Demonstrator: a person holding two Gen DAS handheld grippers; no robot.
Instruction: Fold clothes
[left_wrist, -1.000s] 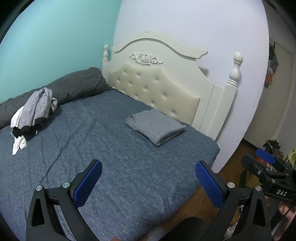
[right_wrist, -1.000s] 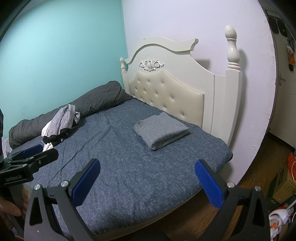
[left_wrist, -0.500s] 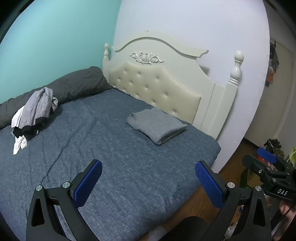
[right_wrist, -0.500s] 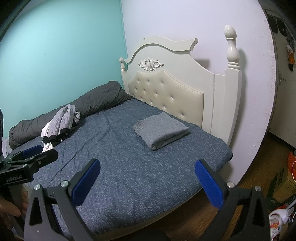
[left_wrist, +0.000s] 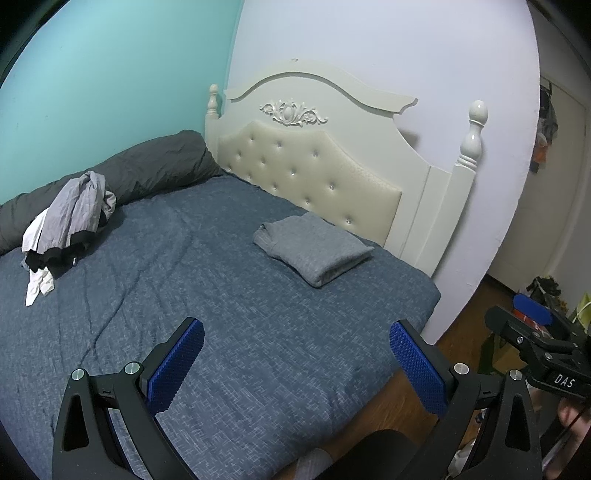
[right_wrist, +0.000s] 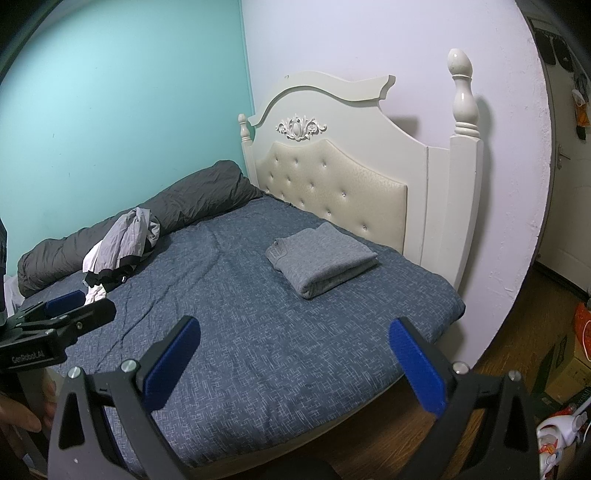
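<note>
While both grippers' fingers (left_wrist: 181, 365) gape empty, a folded grey garment (left_wrist: 314, 247) lies on the bed (left_wrist: 221, 314).

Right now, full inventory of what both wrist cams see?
folded garment: 1, grey, on bed near headboard
unfolded clothes pile: 1 heap, grey, white, black, far side of bed against rolled duvet
rolled duvet: 1, dark grey, along teal wall
bed cover: 1, blue-grey
headboard: 1, cream, tufted
floor clutter: boxes and bags, right edge
left tool: 1, black with blue pads, open, empty
right tool: 1, same, open, empty
</note>
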